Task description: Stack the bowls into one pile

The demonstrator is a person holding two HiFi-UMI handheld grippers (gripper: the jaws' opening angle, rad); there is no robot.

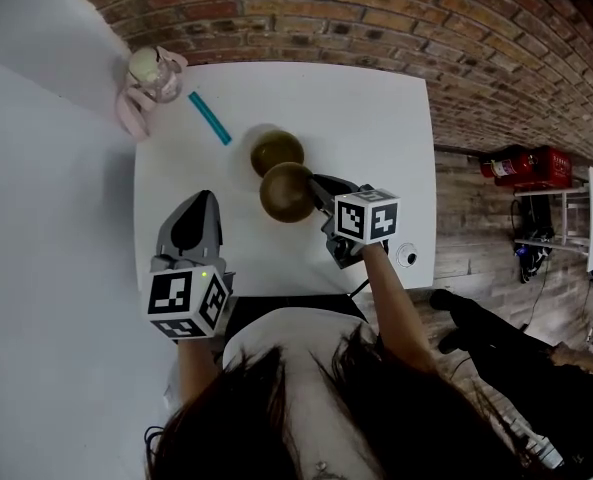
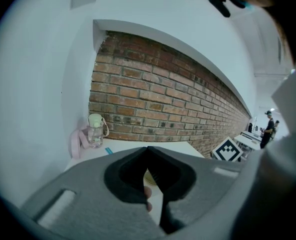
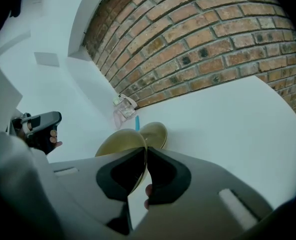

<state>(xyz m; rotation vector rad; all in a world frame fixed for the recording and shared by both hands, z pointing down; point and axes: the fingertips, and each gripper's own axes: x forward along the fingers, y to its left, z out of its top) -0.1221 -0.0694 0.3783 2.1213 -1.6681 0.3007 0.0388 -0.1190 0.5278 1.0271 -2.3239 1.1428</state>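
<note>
Head view is mostly white counter (image 1: 376,108), with a brick wall behind it. Two brass-coloured bowls sit close together near its middle. The resting bowl (image 1: 277,151) stands on the counter, and the held bowl (image 1: 286,192) is just at its 6 o'clock, seemingly clear of the surface, though height is hard to judge from above. The right tool (image 3: 145,151) is clamped on the held bowl's rim, its jaws nearly together with the thin rim between them. In the head view the resting bowl lies at about 11 o'clock from that tool, just beyond the held bowl. The right hand is therefore the nearer one, and a short carry that way should nest them. The left tool (image 2: 148,149) is closed on nothing, at 8 o'clock of the bowls. A bottle (image 1: 156,68) and a teal stick (image 1: 210,118) lie at 10 o'clock.
</note>
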